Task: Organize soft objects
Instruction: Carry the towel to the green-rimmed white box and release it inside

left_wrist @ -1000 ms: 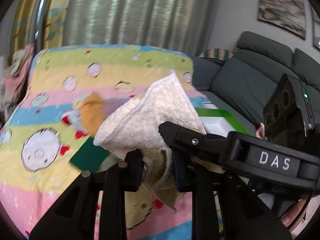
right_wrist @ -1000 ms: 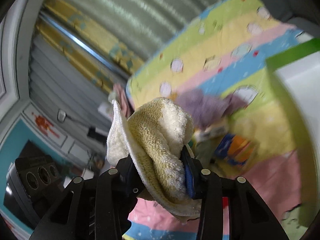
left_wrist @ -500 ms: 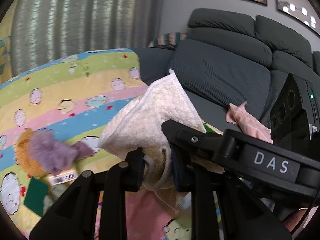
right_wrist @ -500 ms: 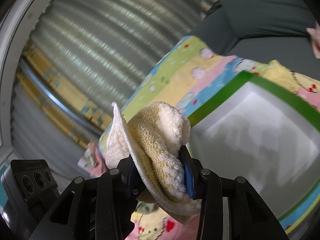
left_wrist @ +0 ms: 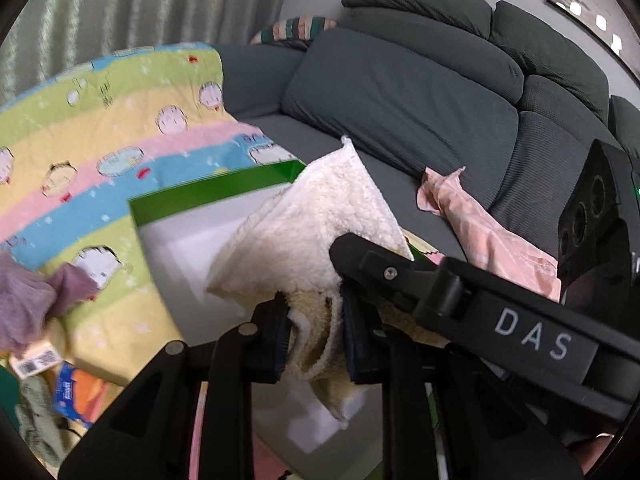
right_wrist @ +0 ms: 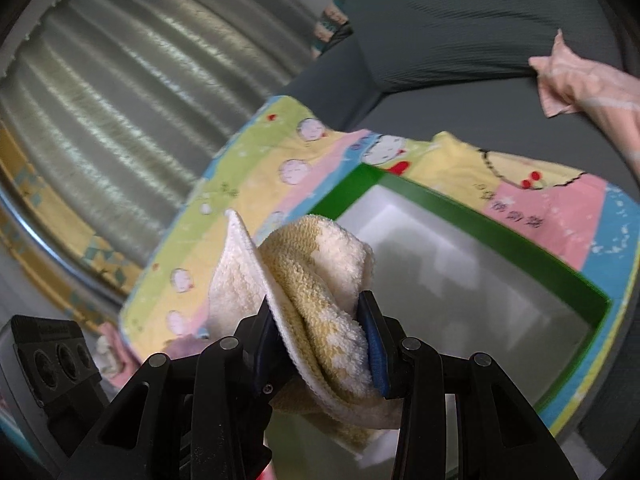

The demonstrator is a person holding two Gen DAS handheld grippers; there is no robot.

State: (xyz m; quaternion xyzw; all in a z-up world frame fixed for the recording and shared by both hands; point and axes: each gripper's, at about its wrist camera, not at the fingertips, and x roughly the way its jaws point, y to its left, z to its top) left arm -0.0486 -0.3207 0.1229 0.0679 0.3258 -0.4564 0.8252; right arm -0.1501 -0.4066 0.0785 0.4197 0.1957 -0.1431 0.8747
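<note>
Cream terry towel (left_wrist: pixel 308 224), held above the white box with green rim (left_wrist: pixel 212 196), which has come fully into view since a second ago. Striped quilt (left_wrist: pixel 120 120) beneath; grey sofa (left_wrist: pixel 400 92) and pink cloth (left_wrist: pixel 488 232) behind. Left tongs (left_wrist: pixel 314 332) and right tongs (right_wrist: pixel 320 340) both clamped narrowly on towel.

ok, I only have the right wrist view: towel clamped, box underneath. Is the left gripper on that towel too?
Observer: Yes, the left gripper is shut on the same towel.
Operator: Anything loose to the left of the box?
Observer: A purple cloth lies on the blanket, apart from the box.
Operator: More clutter there?
Observer: A blue and orange packet lies just below that cloth.
</note>
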